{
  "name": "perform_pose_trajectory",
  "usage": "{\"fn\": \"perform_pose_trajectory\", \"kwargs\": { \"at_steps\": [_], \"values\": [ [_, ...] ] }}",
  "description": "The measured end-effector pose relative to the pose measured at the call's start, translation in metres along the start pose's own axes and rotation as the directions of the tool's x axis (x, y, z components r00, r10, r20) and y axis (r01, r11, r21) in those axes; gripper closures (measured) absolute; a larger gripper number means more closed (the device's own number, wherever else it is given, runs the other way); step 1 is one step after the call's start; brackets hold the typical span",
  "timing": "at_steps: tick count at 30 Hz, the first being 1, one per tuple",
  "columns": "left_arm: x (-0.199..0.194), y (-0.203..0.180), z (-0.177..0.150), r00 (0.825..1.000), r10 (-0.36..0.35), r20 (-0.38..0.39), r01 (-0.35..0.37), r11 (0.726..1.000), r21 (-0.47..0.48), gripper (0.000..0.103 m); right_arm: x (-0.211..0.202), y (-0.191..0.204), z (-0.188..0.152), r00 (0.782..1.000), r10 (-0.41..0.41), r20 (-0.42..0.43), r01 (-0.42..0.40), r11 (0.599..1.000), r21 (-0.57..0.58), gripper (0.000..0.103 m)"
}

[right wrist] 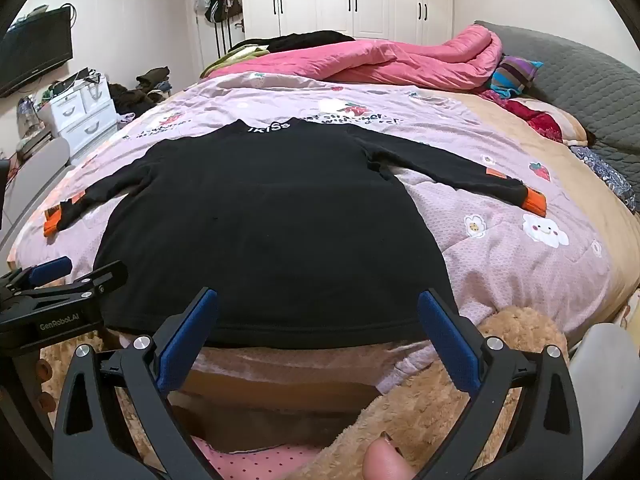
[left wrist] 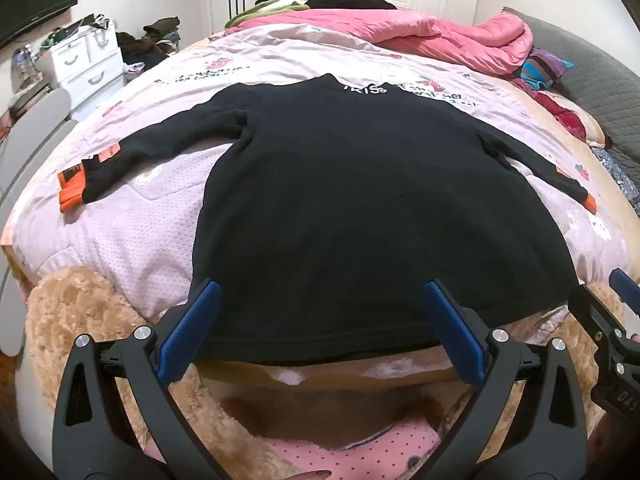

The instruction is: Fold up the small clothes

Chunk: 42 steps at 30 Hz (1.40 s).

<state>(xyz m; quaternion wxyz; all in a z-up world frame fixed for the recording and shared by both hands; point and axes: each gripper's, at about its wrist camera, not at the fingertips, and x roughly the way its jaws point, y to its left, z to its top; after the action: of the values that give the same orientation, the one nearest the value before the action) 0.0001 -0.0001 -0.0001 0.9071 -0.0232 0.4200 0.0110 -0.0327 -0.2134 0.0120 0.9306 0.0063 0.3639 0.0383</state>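
A small black long-sleeved top [left wrist: 340,208] lies flat on the bed, collar far, hem near, both sleeves spread out with orange cuffs [left wrist: 70,194]. It also shows in the right wrist view [right wrist: 272,232]. My left gripper [left wrist: 320,300] is open, its blue fingers straddling the near hem towards the top's left side. My right gripper [right wrist: 318,304] is open over the hem towards the right side. Neither holds cloth. The right gripper shows at the left wrist view's right edge [left wrist: 612,320]; the left gripper shows at the right wrist view's left edge [right wrist: 60,284].
The bed has a pale pink printed quilt [left wrist: 132,240]. A pink duvet [right wrist: 400,60] is bunched at the far side, with a grey headboard cushion [right wrist: 580,80] at right. A tan plush toy [left wrist: 76,320] sits at the bed's near edge. White drawers [left wrist: 88,64] stand at left.
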Motion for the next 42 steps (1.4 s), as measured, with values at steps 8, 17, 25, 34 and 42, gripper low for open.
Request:
{"fn": "perform_pose_trajectory", "kwargs": {
  "at_steps": [8, 17, 25, 34, 42],
  "values": [
    [-0.0008, 0.0003, 0.0000, 1.000, 0.000, 0.003, 0.000, 1.000, 0.000, 0.008, -0.0006, -0.0005, -0.0003, 1.000, 0.005, 0.002, -0.005, 1.000, 0.003, 0.004],
    [0.0013, -0.0005, 0.0001, 1.000, -0.001, 0.006, 0.001, 1.000, -0.001, 0.008, -0.0017, 0.0018, 0.0014, 1.000, 0.003, 0.003, -0.003, 1.000, -0.014, 0.004],
    [-0.0013, 0.0005, 0.0008, 1.000, -0.002, 0.009, 0.002, 1.000, -0.004, 0.008, -0.0046, 0.0045, 0.0022, 1.000, 0.000, 0.008, 0.000, 1.000, -0.011, 0.004],
    [-0.0003, 0.0012, 0.0019, 1.000, -0.006, 0.008, 0.006, 1.000, -0.003, 0.008, -0.0007, 0.0059, 0.0012, 1.000, -0.001, 0.001, 0.001, 1.000, -0.013, 0.004],
    [-0.0001, 0.0014, 0.0017, 1.000, -0.010, 0.007, 0.010, 1.000, -0.002, 0.008, -0.0014, 0.0063, 0.0011, 1.000, -0.003, 0.003, 0.003, 1.000, -0.008, 0.004]
  ]
}}
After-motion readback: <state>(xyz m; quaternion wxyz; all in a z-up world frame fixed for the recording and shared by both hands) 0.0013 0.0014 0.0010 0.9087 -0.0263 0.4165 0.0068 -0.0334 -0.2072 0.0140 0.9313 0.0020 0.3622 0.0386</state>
